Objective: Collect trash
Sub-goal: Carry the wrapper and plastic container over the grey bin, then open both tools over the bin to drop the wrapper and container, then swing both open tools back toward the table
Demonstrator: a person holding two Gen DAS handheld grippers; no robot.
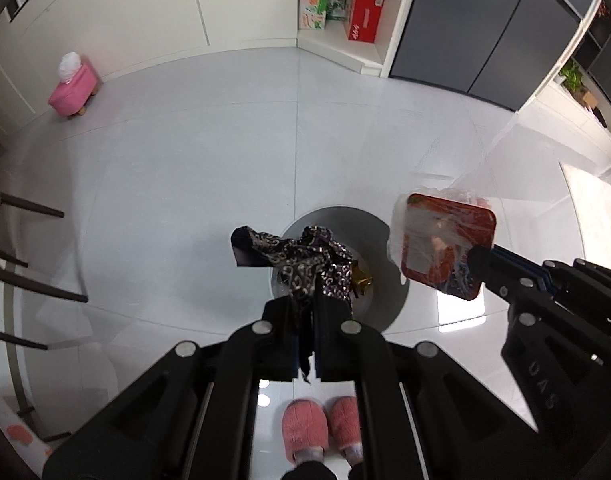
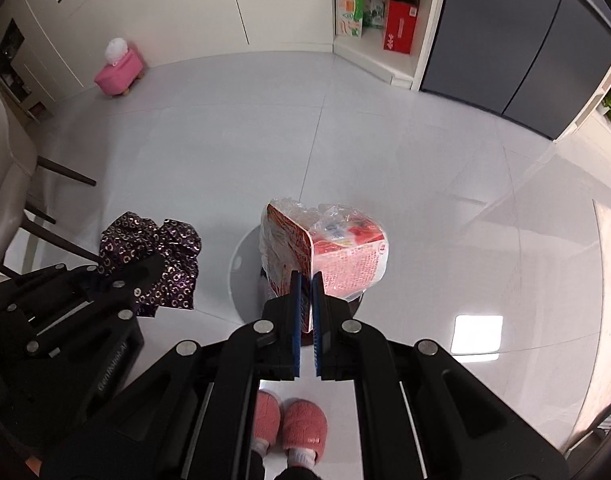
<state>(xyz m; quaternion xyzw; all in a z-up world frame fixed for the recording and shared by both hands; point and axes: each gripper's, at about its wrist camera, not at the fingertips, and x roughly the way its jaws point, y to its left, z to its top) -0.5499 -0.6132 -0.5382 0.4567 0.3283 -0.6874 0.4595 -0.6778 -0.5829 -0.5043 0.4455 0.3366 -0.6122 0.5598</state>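
My left gripper (image 1: 309, 304) is shut on a crumpled dark wrapper (image 1: 305, 256) printed with silver rings. It hangs right over a round grey trash bin (image 1: 371, 232) on the floor. My right gripper (image 1: 475, 258) comes in from the right, shut on a red food tray (image 1: 445, 236) wrapped in clear film, just right of the bin. In the right wrist view, the right gripper (image 2: 306, 280) pinches the red-and-white tray (image 2: 345, 256) over the bin (image 2: 243, 264). The left gripper (image 2: 153, 266) holds the dark wrapper (image 2: 161, 248) to the left.
A person's pink slippers (image 1: 321, 428) stand just behind the bin. Dark chair legs (image 1: 37, 292) jut in at the left. A pink stool (image 1: 73, 90) sits by the far wall. A white shelf with boxes (image 1: 345, 12) and dark cabinet doors (image 1: 485, 28) line the back.
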